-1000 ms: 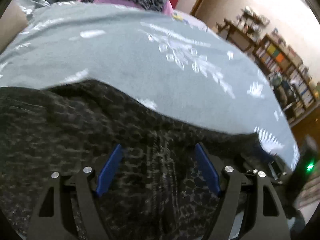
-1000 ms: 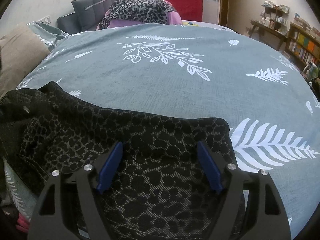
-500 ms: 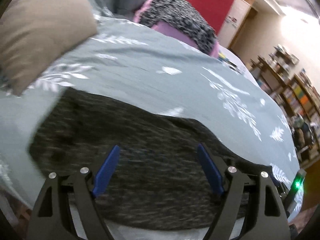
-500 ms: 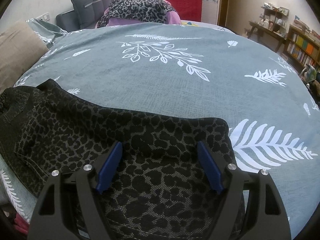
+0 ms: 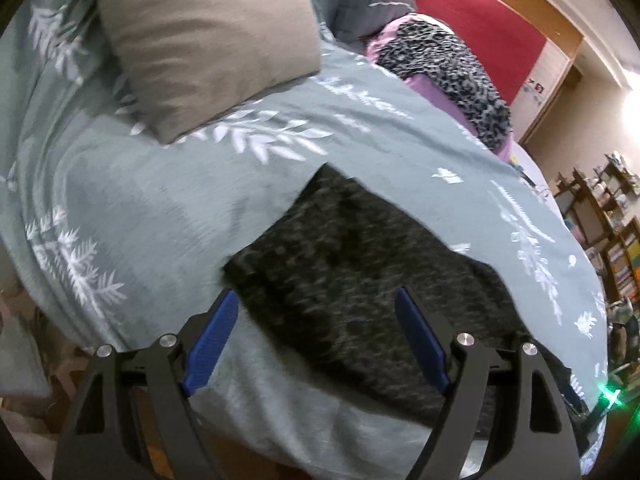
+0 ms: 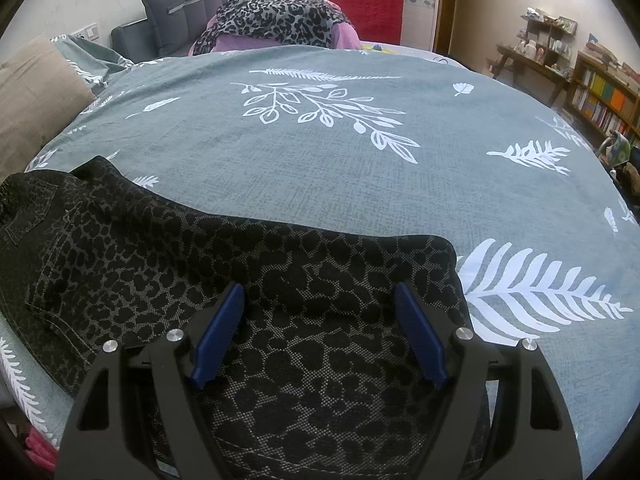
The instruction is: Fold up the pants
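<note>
Right view, nearest: right claw spread wide, blue fingers apart, nothing between them. It hangs low over the leopard-print pants, pointing across the bed; contact with the cloth cannot be judged.

Pants lie flat at the near edge of the bed, on the grey-green leaf-print duvet. Waistband and a stitched back pocket sit at the left end; a rounded fabric edge ends the cloth just right of the claw. The leg hems are not visible, so the number of folds made is uncertain.

Judgement: the piece looks laid out, possibly doubled leg on leg. The shape is a long flat strip, not a compact bundle. At least one crosswise fold appears left, then a squaring-up.

Left view, blurred: left claw also wide open and empty. It is raised off the bed and tilted, angled toward the waist end of the pants, whose near-left corner lies just ahead of the left finger. Print detail is lost to blur.

Further off: beige pillow on the duvet beyond the pants, well apart from them. Behind it a leopard-print blanket over purple bedding, then a red panel on the wall. Bookshelves stand far right.
</note>
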Tool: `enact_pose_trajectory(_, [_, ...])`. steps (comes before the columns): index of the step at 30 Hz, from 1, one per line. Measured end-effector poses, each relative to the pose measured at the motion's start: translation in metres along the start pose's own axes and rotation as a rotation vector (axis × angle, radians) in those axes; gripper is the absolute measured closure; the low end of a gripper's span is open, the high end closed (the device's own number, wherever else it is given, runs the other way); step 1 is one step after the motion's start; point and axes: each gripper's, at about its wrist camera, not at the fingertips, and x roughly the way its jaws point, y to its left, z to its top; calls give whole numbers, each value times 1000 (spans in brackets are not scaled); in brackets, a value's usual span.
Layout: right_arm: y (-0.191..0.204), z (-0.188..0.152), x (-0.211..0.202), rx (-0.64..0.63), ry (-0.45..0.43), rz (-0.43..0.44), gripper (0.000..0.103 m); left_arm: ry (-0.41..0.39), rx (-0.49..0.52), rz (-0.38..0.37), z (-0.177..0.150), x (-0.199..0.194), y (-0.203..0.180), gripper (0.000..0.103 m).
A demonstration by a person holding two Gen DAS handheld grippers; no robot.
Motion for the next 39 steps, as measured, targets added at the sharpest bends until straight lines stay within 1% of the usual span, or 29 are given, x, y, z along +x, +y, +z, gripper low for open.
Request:
enact_pose_trajectory(5, [1, -1, -2, -1, -5, -9, 24, 11, -86, -24, -4, 19, 20, 22])
enact_pose_trajectory(10, [2, -1, -2, 0, -11, -13, 24, 27, -192, -117, -5, 40, 35, 22])
enact_pose_trajectory(13, [2, -2, -3, -1, -12, -14, 24, 4, -226, -155, -3, 46, 39, 22])
enact_pose_trajectory(15, [2, -2, -2, 0, -12, -14, 24, -11, -241, -194, 1, 47, 39, 22])
enact_pose_trajectory(16, [2, -2, -2, 0, -12, -14, 24, -15, -240, -199, 2, 47, 38, 25])
enact_pose_trajectory(17, [1, -2, -2, 0, -13, -14, 24, -14, -233, -206, 3, 48, 37, 31])
enact_pose_trajectory(18, [2, -2, -2, -1, -13, -14, 24, -7, -229, -210, 3, 50, 36, 47])
enact_pose_trajectory(19, [2, -2, -2, 0, -13, -13, 24, 11, -225, -219, 4, 53, 36, 58])
enact_pose_trajectory(20, [1, -2, -2, 0, -13, -13, 24, 20, -228, -228, 3, 54, 35, 59])
enact_pose_trajectory(21, [1, -2, -2, -1, -12, -13, 24, 18, -228, -235, 4, 54, 35, 63])
enact_pose_trajectory(25, [1, -2, -2, -1, -12, -13, 24, -8, -174, -251, 8, 44, 22, 70])
enact_pose_trajectory(31, [0, 1, -6, 21, 2, -7, 24, -54, -68, -271, 17, 19, -15, 70])
enact_pose_trajectory(35, [-2, 2, -15, 57, -6, 21, 24, -81, 13, -325, 21, -1, -50, 71])
enact_pose_trajectory(39, [-6, 2, -29, 118, -41, 72, 24, -93, 95, -386, 20, -17, -88, 70])
